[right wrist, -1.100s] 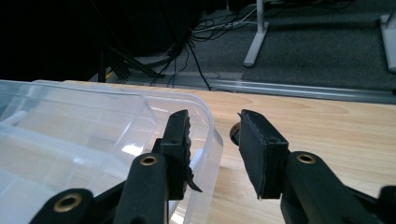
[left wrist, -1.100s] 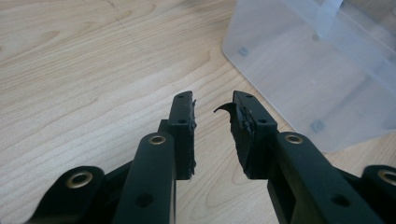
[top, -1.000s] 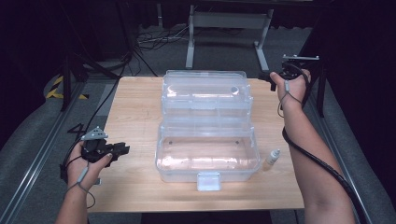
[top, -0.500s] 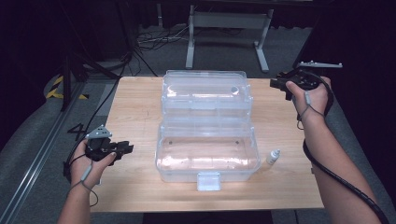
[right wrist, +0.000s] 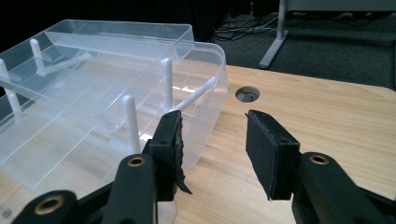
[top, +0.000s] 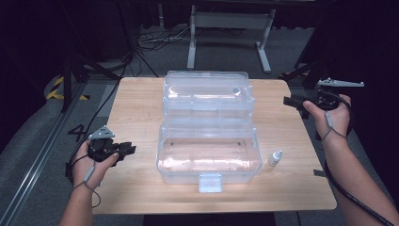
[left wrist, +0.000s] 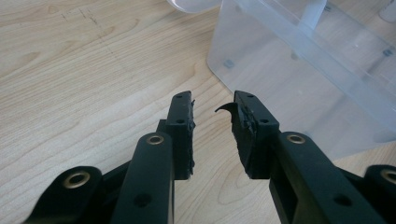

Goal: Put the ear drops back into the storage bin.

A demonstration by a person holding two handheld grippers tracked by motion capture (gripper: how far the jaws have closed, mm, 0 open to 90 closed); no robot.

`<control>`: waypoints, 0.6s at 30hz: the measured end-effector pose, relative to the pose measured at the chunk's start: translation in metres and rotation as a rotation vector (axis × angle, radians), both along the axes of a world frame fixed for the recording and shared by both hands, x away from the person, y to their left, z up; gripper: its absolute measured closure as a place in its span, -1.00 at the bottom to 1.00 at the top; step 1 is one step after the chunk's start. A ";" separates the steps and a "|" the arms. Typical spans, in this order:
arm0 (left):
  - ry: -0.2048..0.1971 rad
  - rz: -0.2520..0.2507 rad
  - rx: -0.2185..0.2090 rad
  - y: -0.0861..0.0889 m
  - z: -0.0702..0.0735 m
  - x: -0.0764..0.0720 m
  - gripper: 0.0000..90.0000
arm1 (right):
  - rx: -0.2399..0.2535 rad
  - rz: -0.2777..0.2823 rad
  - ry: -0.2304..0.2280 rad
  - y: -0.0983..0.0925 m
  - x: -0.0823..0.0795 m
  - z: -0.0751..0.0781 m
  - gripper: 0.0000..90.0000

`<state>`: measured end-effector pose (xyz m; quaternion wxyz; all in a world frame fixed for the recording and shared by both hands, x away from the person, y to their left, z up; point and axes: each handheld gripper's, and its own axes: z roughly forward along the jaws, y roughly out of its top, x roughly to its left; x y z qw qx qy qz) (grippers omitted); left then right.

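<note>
In the high view we see our left gripper (top: pixel 123 149) at the lower left of the frame, over the wooden table (top: pixel 136 108) and just to the left of the clear plastic box (top: pixel 209 160). In the left gripper view its jaws stand partly apart with bare wood between them and nothing held; the box wall (left wrist: pixel 299 70) fills the upper right of that frame, near the jaw tips but not touching them.

Our right gripper (top: pixel 294 101) sits at the right edge of the high view, level with the box's raised lid (top: pixel 204 92) and apart from it. In the right gripper view its jaws have just been opening, and nothing is between them. The open box with its tray (right wrist: pixel 93 93) lies in the left half of that frame.

The box stands open in the middle of the table. A small white bottle (top: pixel 275 157) stands just beside its lower right corner.
</note>
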<state>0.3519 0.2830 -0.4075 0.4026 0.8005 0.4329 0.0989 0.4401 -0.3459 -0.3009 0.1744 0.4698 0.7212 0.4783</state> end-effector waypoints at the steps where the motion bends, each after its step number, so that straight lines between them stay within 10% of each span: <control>1: 0.000 0.001 0.001 0.000 0.000 -0.001 0.54 | 0.001 0.003 -0.002 -0.001 -0.001 0.000 0.25; 18: -0.003 0.010 0.004 0.004 0.002 -0.006 0.54 | -0.047 0.116 0.040 -0.003 -0.037 -0.001 0.14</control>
